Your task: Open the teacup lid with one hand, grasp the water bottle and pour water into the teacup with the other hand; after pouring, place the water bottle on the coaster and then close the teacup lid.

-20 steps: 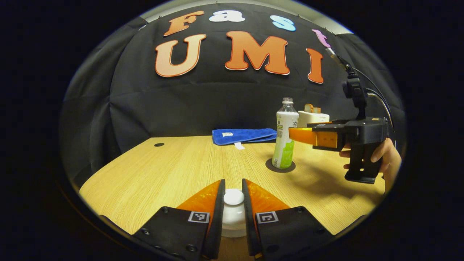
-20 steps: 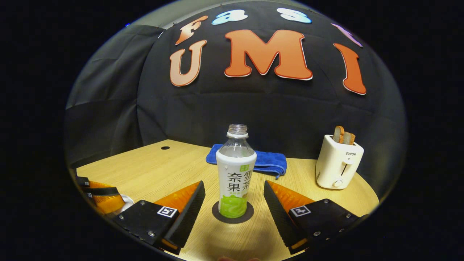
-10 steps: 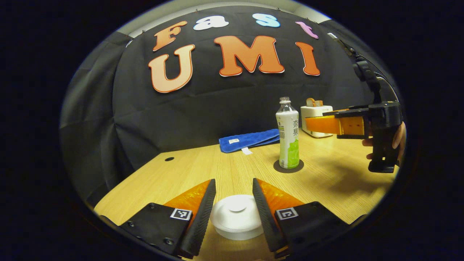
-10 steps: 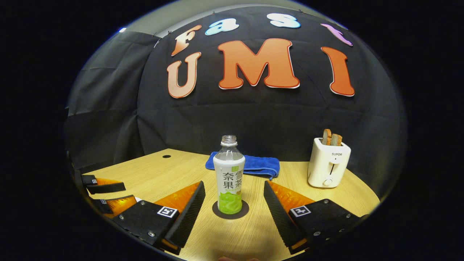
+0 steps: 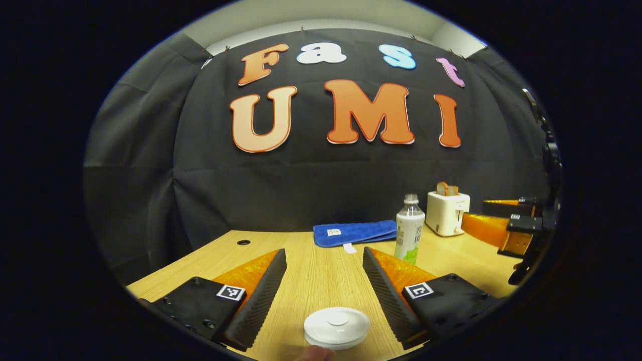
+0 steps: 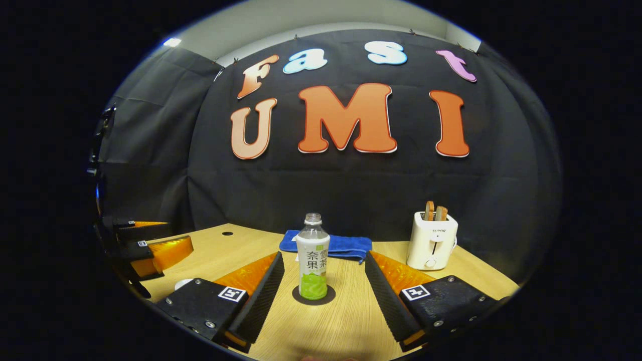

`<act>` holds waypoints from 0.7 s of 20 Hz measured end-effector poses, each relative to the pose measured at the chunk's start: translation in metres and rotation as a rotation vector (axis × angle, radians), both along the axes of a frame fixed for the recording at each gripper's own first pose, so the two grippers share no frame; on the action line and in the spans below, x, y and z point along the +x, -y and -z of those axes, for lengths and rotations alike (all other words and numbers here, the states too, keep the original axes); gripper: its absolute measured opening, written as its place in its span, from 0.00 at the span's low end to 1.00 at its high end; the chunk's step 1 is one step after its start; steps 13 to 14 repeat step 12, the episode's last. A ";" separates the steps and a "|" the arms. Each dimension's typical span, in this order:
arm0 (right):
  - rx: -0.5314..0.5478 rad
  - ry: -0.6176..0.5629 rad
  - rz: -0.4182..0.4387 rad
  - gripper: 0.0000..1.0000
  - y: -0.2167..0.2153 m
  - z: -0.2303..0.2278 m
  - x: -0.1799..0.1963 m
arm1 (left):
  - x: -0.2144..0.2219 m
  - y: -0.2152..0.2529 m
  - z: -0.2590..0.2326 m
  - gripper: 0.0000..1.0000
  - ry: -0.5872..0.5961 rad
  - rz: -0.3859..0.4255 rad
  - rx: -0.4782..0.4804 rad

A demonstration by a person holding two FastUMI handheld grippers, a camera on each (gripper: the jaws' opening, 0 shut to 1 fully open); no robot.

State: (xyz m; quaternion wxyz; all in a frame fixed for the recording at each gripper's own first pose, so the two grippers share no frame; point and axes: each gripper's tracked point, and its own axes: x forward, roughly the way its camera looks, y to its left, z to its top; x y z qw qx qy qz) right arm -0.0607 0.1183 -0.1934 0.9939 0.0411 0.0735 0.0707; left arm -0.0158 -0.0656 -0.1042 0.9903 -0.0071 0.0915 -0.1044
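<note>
The white teacup, with its lid (image 5: 335,325) sitting on it, stands on the wooden table (image 5: 321,281) at the bottom of the left gripper view. My left gripper (image 5: 323,249) hangs open above and behind it, touching nothing. An uncapped water bottle (image 6: 312,260) with a white and green label stands upright on a dark round coaster (image 6: 301,300). My right gripper (image 6: 323,253) is open, its fingers either side of the bottle but nearer the camera and clear of it. The bottle (image 5: 409,234) also stands at the right of the left gripper view.
A folded blue cloth (image 6: 346,245) lies at the table's back edge behind the bottle. A white toaster (image 6: 432,240) with bread slices stands at the back right. A small dark hole (image 6: 227,233) marks the table's far left.
My left gripper let go of the lid knob, opened and pulled back and up, leaving the lid on the cup. The right gripper drew back from the bottle, staying open.
</note>
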 end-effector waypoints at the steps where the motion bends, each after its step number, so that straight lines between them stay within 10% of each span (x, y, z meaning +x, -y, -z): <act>1: -0.007 0.017 0.001 0.97 0.001 -0.007 -0.004 | 0.002 -0.001 -0.010 0.99 0.013 -0.005 -0.025; 14: -0.012 0.154 0.024 0.97 0.009 -0.060 -0.032 | -0.008 -0.028 -0.074 0.99 0.145 -0.090 -0.055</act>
